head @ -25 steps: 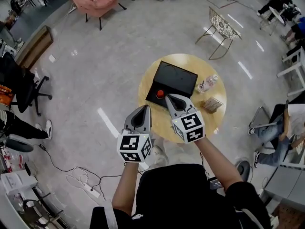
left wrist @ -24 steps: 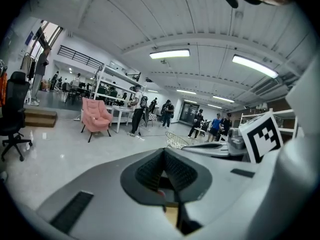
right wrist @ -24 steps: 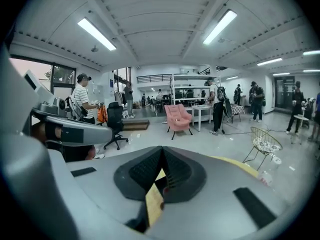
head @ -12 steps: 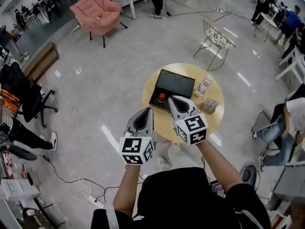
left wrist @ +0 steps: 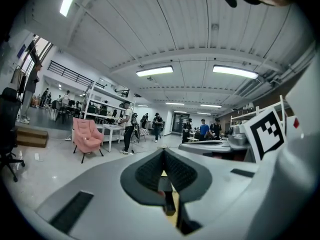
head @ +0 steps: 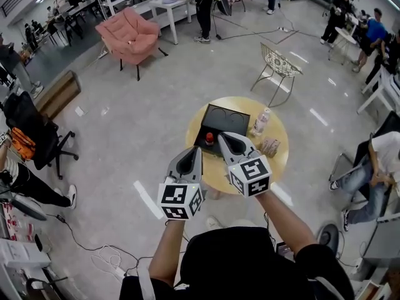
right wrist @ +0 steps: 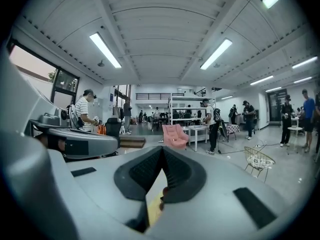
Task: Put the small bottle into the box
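On the round yellow table (head: 278, 161) lies a flat black box (head: 226, 122). A small red-topped bottle (head: 209, 139) stands at the box's near edge; whether it is inside the box I cannot tell. A clear bottle (head: 260, 122) with a pale label stands right of the box. My right gripper (head: 222, 135) is shut and empty, its tip just right of the red-topped bottle and above the box's near edge. My left gripper (head: 195, 149) is shut and empty too, over the table's near-left rim. Both gripper views look out over the room along closed jaws, left gripper (left wrist: 163, 150) and right gripper (right wrist: 162, 149).
A small brown packet (head: 270, 147) lies on the table near the clear bottle. A wire chair (head: 278, 64) stands beyond the table, a pink armchair (head: 130, 36) far left, a black office chair (head: 31, 127) at the left. A seated person (head: 375, 164) is at the right.
The head view has drawn back and tipped up, so the table looks smaller and lower and more of the far room shows. Both grippers stay shut, in much the same places over the table's near side.
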`<state>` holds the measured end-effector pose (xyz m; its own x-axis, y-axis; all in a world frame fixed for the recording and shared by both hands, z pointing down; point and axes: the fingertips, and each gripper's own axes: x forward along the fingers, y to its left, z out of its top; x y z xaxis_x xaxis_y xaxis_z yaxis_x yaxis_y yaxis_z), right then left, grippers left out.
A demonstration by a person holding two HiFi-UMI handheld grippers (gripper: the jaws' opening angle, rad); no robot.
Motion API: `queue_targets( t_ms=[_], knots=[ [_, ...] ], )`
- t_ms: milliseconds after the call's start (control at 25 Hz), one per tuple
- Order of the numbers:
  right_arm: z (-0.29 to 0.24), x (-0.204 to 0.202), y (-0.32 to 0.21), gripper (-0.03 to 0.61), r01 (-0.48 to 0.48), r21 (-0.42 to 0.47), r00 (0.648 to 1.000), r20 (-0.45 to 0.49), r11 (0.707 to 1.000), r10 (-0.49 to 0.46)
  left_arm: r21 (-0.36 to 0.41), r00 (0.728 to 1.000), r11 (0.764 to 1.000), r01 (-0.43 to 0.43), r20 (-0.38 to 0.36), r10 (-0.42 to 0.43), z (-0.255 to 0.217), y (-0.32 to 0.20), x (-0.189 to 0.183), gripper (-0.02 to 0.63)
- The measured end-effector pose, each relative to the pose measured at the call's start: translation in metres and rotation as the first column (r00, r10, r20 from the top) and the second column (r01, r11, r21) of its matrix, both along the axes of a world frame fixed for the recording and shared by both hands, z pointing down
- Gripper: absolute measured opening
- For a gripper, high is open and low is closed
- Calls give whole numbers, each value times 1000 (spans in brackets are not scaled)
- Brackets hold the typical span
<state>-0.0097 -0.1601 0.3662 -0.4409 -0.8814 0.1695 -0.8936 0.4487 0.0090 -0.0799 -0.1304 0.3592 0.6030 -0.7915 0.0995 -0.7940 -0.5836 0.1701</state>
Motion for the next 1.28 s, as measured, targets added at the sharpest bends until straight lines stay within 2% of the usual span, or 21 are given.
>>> queue_targets(
  t_ms=[720,1280],
  knots=[
    [-46,54,68,3,36,89,999,38,995,-39,83,998,995,53,27,-56,-40,69,55,9],
    [-55,76,113,3,67,118,997,37,991,-72,111,994,989,99,29,-103,-50,120,74,9]
  ],
)
